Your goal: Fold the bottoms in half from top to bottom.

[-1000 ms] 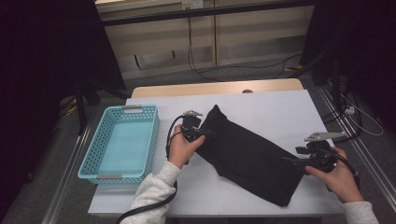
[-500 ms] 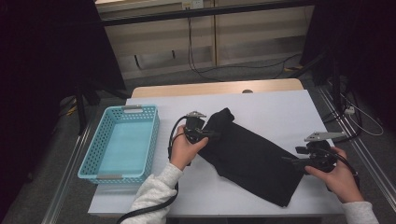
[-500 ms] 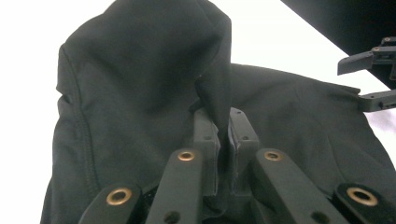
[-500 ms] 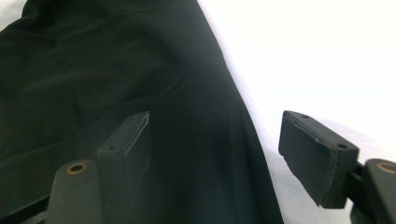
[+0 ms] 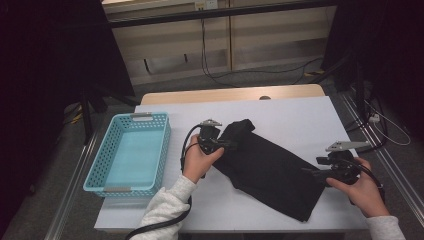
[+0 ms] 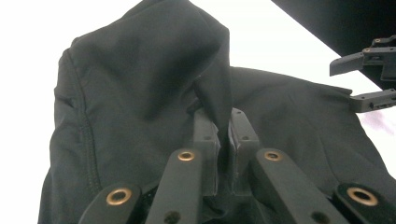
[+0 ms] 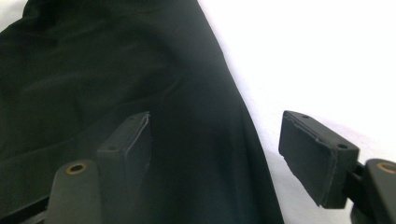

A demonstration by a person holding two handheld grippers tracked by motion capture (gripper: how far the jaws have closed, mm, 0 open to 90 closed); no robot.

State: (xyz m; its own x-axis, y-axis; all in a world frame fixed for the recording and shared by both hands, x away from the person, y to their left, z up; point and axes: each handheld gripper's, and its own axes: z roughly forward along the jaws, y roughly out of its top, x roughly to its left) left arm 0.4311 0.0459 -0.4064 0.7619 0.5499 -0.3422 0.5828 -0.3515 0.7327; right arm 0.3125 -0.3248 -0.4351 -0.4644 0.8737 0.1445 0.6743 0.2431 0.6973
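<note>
left gripper (image 5: 226,145): jaws clamping a pinched fold of the black garment (image 5: 270,167); in the left gripper view the cloth is rising out from between the two pads as a peaked ridge (image 6: 212,70).
right gripper (image 5: 311,172): jaws standing wide apart, not pressing anything; one pad is lying over the cloth (image 7: 133,140), the other is sitting over bare table (image 7: 317,154), with the garment's edge running between them.
black garment: lying diagonally across the middle of the white table (image 5: 300,120), bunched upper end toward the far-left, lower end reaching toward the near-right corner and stopping short of the near edge.
hands: left hand (image 5: 199,161) is holding its gripper at the garment's upper end; right hand (image 5: 362,187) is holding its gripper near the right edge.
blue basket (image 5: 105,162): sitting at the table's left edge, apart from the garment.
</note>
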